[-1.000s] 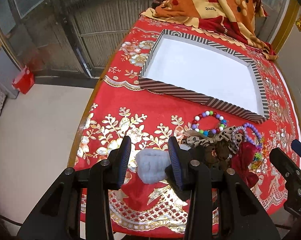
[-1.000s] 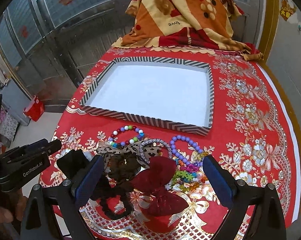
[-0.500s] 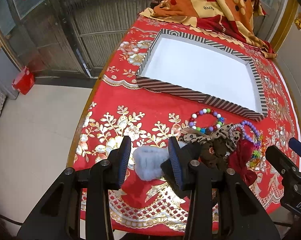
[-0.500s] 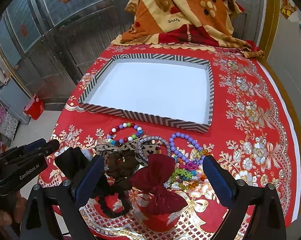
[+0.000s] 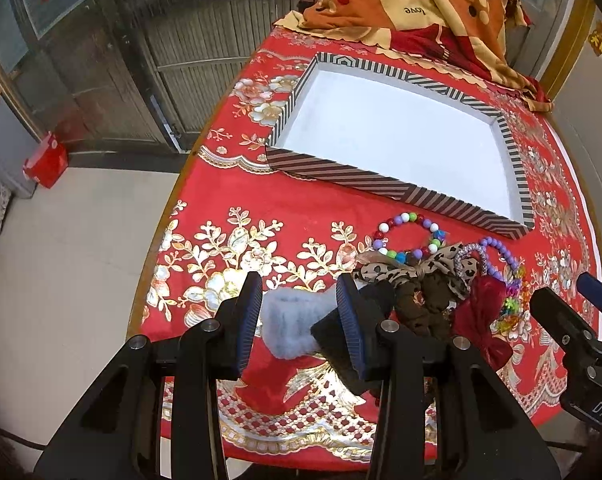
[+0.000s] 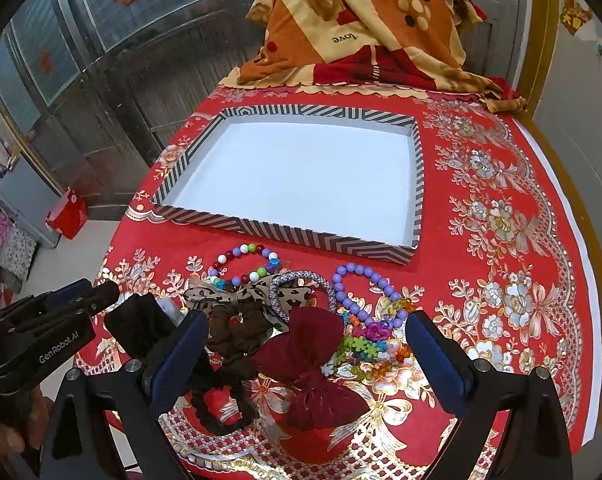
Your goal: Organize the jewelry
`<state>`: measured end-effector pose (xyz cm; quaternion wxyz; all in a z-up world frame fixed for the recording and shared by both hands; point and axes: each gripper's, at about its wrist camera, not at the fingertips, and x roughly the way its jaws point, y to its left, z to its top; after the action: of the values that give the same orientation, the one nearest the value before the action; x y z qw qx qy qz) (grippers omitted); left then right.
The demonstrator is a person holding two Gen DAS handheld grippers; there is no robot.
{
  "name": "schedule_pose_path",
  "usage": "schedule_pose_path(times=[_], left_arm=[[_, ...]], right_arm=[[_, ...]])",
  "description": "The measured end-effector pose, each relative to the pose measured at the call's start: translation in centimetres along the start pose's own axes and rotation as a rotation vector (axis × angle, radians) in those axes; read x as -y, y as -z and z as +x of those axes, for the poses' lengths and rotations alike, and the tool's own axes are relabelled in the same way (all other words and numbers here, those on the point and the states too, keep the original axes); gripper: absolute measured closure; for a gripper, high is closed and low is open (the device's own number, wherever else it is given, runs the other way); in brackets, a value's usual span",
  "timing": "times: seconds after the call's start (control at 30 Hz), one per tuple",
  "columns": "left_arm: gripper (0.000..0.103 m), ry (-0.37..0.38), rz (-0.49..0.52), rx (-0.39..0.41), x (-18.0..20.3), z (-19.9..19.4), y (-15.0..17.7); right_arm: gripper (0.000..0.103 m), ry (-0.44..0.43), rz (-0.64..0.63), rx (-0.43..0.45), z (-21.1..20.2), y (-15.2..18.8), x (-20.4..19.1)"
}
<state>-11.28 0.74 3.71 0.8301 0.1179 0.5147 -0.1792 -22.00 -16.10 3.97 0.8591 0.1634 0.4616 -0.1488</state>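
- The left gripper (image 5: 297,312) has its jaws clamped on a pale grey fluffy hair piece (image 5: 291,326); both pads press its sides, just above the red tablecloth (image 5: 261,200).
- The right gripper (image 6: 307,354) has its jaws wide apart and holds nothing. It hangs over the jewelry pile (image 6: 301,312).
- The pile lies on the cloth at 6 o'clock of the striped tray (image 6: 297,240), near its front wall. The tray's white floor is bare.
- Risk: the fluffy piece is soft and compresses. It can probably slip from the pads in transit to the tray at 12 o'clock of the left gripper.
- Risk: a black fabric piece (image 5: 341,332) touches the outer face of the left gripper's right finger. It can drag along and land off target.
- Risk: the leopard-print bow (image 6: 245,294), brown scrunchie (image 6: 233,340), dark red bow (image 6: 309,364), purple bead bracelet (image 6: 361,292) and multicolour bead bracelet (image 6: 245,264) overlap. One closure of the right gripper can lift several entangled items.
- Risk: the grippers sit near each other, so contact is possible.
- Writing: "GenRobot.AI" on the left gripper body in the right wrist view; "love", upside down, on the orange blanket (image 6: 365,20). The letters "DA" on the right gripper body are cut off.
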Motion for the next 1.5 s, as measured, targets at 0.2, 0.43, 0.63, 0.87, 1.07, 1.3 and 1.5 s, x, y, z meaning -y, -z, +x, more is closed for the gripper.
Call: schedule_pose_path(times=[0.2,0.43,0.63,0.87,1.07,1.3,1.5], left_arm=[[0.065,-0.001,0.008,-0.001,0.4,0.1,0.0],[0.065,-0.001,0.011,-0.008,0.7,0.4,0.1],[0.065,-0.004,0.01,-0.012,0.6,0.5,0.1],[0.065,-0.003,0.009,-0.013,0.6,0.6,0.1],[0.065,-0.004,0.006,-0.018,0.5,0.6,0.1],[0.065,-0.002,0.008,-0.024,0.3,0.8,0.3],[0.065,-0.002,0.003,-0.036,0.0,0.9,0.3]], right_arm=[[0.005,0.002,0.001,-0.008,0.2,0.0,0.2],[0.005,-0.001,-0.006,-0.023,0.6,0.1,0.3],[0.005,-0.004,-0.008,-0.029,0.8,-0.1,0.2],[0.005,-0.006,-0.014,-0.034,0.9,-0.1,0.1],[0.005,-0.009,-0.012,-0.048,1.2,-0.1,0.0],[0.005,-0.013,-0.02,-0.051,1.4,-0.2,-0.3],[0.005,-0.016,-0.03,-0.057,1.5,-0.1,-0.4]])
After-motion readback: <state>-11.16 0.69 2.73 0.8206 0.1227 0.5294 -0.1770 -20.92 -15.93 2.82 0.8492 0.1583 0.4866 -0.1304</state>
